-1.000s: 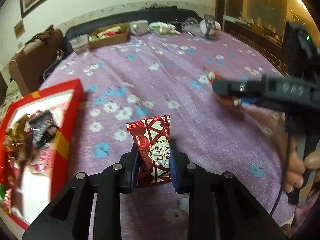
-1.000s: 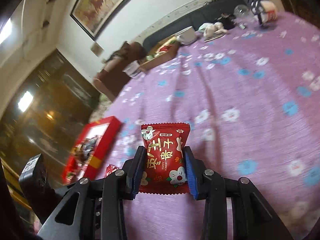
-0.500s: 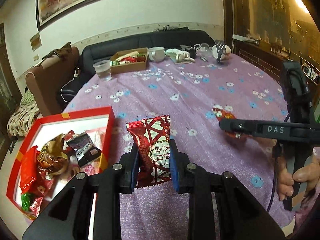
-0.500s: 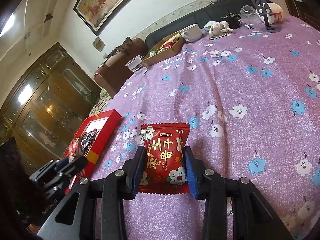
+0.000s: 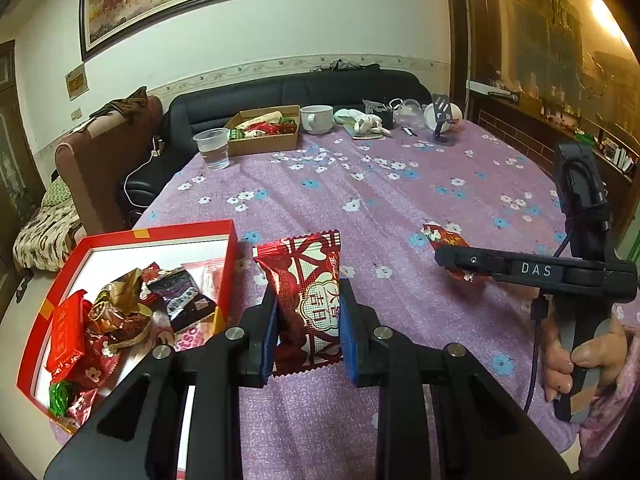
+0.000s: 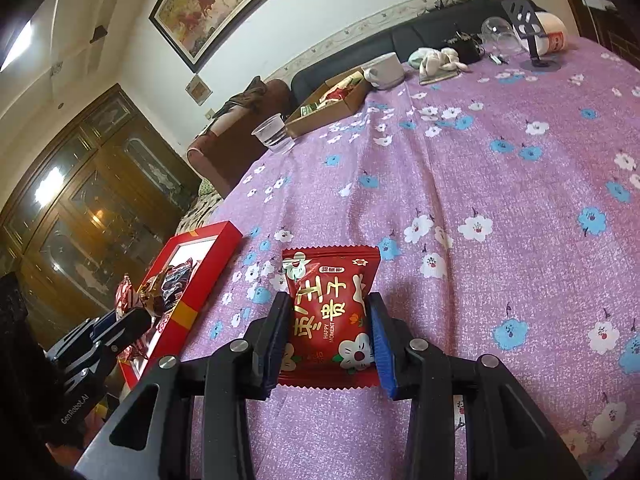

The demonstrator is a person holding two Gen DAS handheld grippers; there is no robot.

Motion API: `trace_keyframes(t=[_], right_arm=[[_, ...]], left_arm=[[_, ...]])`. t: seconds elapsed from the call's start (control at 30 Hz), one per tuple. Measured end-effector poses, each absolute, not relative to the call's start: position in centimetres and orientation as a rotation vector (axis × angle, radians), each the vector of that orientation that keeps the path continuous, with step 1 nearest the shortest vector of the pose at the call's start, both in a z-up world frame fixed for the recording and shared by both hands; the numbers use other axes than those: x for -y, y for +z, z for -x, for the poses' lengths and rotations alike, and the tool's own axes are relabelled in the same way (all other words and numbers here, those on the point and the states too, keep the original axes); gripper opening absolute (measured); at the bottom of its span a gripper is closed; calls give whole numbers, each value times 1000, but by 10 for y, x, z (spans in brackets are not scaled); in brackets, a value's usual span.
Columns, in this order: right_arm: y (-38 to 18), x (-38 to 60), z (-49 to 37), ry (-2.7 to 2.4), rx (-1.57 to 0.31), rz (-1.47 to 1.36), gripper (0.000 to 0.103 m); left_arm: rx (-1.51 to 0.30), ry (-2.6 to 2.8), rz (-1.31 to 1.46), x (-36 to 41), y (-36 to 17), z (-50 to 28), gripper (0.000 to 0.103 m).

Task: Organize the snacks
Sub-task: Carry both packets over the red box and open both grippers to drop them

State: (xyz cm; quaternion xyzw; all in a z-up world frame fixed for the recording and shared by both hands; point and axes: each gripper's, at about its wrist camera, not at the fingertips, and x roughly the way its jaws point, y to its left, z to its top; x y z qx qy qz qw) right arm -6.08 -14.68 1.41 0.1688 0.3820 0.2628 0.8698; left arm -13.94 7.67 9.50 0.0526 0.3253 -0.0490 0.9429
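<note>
Purple floral cloth covers our counter (image 5: 400, 184). Our left claw (image 5: 308, 320) pinches a heart-print snack packet (image 5: 308, 296), our right claw (image 6: 330, 340) a flower-print packet (image 6: 330, 312); we should release both squarely above the red box (image 5: 228, 256) at nine o'clock.

A dark red foil snack packet (image 5: 310, 300) with white heart and cloud motifs stands upright, pinched at its lower half, just right of the red box (image 5: 226, 276). The box, white inside, lies open on the tabletop, holding a heap of mixed wrapped snacks (image 5: 120, 316). A bright red packet (image 6: 332, 316) with gold characters and white flowers is likewise held upright.
</note>
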Motion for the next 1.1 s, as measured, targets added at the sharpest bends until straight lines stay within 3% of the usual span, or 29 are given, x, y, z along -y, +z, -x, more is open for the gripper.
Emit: trace_keyframes(t=[0.63, 1.1], right_arm=[[64, 27, 77, 732, -738, -197, 39], [65, -73, 77, 848, -760, -112, 39]], left_arm=[[-601, 1, 8, -151, 115, 152, 24], [-582, 157, 94, -229, 112, 155, 24]])
